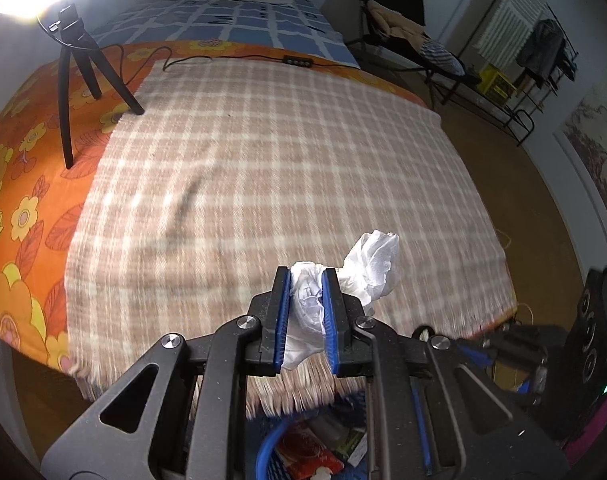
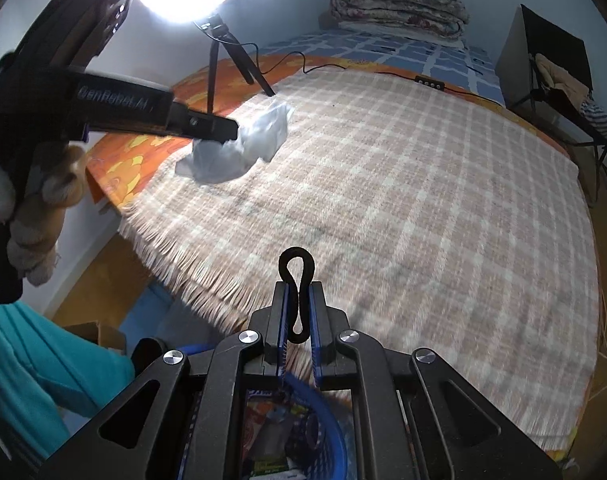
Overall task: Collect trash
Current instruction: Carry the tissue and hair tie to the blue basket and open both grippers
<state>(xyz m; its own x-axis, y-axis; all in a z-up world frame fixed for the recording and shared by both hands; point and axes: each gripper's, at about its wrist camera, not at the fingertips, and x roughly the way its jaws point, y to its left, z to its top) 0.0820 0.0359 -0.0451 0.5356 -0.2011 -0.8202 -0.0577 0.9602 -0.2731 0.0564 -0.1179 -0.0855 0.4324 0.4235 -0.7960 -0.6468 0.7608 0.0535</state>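
Left claw is clenching a crumpled white tissue at lower center, right claw is gripping a black hair tie over the blue basket, risking thin tie slipping out and missing the rim.
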